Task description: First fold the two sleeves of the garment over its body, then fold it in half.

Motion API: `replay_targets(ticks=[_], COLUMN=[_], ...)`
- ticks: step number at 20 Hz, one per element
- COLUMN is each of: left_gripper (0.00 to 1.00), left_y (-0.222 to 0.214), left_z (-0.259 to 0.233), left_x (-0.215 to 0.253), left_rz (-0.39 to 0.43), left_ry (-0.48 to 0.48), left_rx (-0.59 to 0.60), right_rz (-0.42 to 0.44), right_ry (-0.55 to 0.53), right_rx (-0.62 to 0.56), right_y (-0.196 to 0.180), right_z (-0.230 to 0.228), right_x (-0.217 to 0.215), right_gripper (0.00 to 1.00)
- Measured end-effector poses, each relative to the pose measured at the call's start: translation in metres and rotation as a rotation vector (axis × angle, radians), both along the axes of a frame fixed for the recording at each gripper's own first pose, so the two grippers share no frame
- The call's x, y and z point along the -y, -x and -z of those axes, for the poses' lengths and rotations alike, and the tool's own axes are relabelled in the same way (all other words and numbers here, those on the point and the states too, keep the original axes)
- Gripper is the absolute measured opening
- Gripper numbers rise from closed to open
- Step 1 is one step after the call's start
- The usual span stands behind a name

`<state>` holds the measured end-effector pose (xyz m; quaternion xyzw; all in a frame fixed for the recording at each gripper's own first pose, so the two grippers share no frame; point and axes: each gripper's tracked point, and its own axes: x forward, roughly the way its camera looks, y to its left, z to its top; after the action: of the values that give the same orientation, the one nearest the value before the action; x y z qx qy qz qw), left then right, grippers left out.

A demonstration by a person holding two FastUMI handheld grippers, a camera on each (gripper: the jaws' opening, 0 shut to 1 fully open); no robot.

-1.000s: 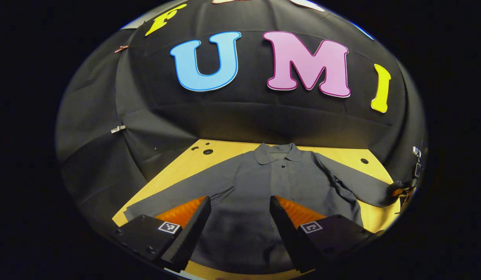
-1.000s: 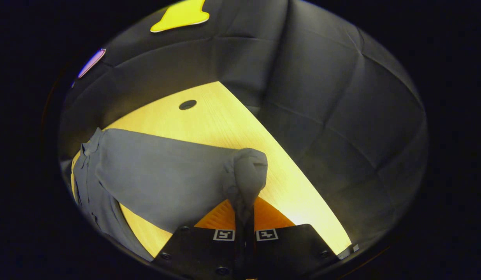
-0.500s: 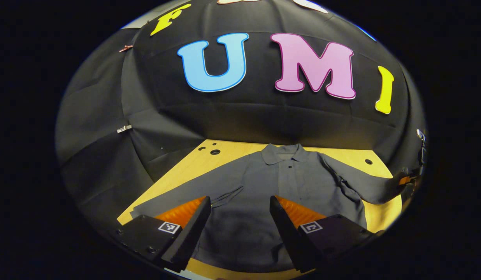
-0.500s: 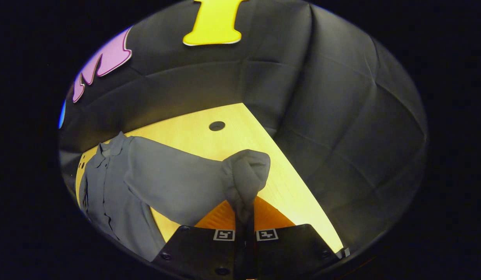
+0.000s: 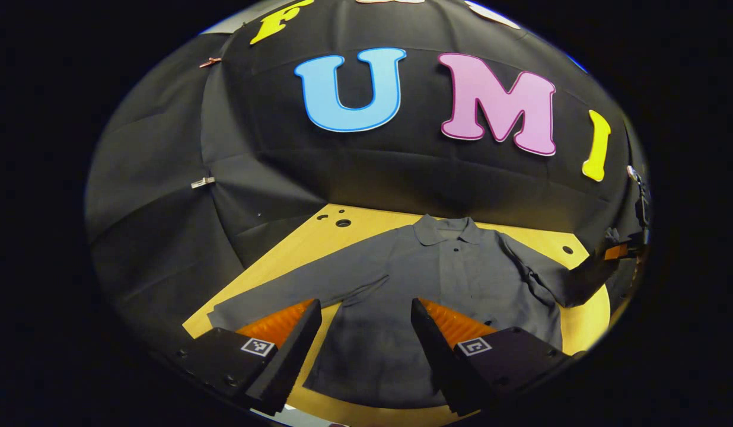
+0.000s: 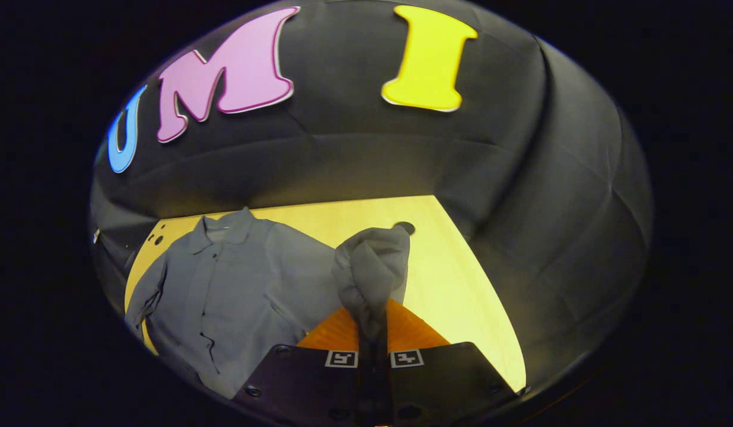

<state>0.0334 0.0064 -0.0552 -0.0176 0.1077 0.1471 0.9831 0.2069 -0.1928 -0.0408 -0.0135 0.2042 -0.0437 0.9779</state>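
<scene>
A: What has been changed?

B: The right sleeve's cuff (image 6: 371,270), clamped between the right gripper (image 6: 372,332)'s closed fingers, has been lifted and swung toward the shirt's body (image 6: 236,284); the first fold is judged underway.

A: And counted?

B: Two grippers: the left gripper (image 5: 366,332) is held with fingers apart above the hem. One garment (image 5: 426,279) is spread on one table (image 5: 319,237), with two sleeves, the left sleeve (image 5: 295,287) lying flat.

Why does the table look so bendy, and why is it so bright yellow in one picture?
Left gripper view: the fisheye lens curves the wooden table and the shirt, sharp in the middle, dim and squashed at the rim. Right gripper view: strong light glares off the table, washing it yellow, while the pinched sleeve close to the lens looks soft.
</scene>
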Motion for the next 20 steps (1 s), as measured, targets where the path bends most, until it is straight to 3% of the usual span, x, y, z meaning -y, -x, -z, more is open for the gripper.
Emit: replay_targets(ticks=[4, 7, 13, 17, 20], left_gripper=[0.97, 0.96, 0.96, 0.96, 0.96], left_y=[0.007, 0.014, 0.036, 0.057, 0.064], left_z=[-0.018, -0.022, -0.020, -0.003, 0.000], left_x=[-0.015, -0.023, -0.065, -0.103, -0.122], left_rz=[-0.009, -0.012, -0.107, -0.203, -0.253], left_ry=[-0.085, -0.081, -0.026, 0.032, 0.086], left_rx=[0.044, 0.057, 0.057, 0.016, 0.017], right_rz=[-0.101, -0.186, -0.361, -0.462, -0.550], right_ry=[0.046, 0.074, 0.128, 0.114, 0.176], right_rx=[0.014, 0.018, -0.006, -0.063, -0.098], right_y=[-0.017, -0.030, -0.055, -0.062, -0.061], right_z=[-0.021, -0.029, -0.021, 0.010, 0.031], right_x=[-0.063, -0.116, -0.233, -0.316, -0.368], right_gripper=[0.05, 0.05, 0.05, 0.05, 0.05])
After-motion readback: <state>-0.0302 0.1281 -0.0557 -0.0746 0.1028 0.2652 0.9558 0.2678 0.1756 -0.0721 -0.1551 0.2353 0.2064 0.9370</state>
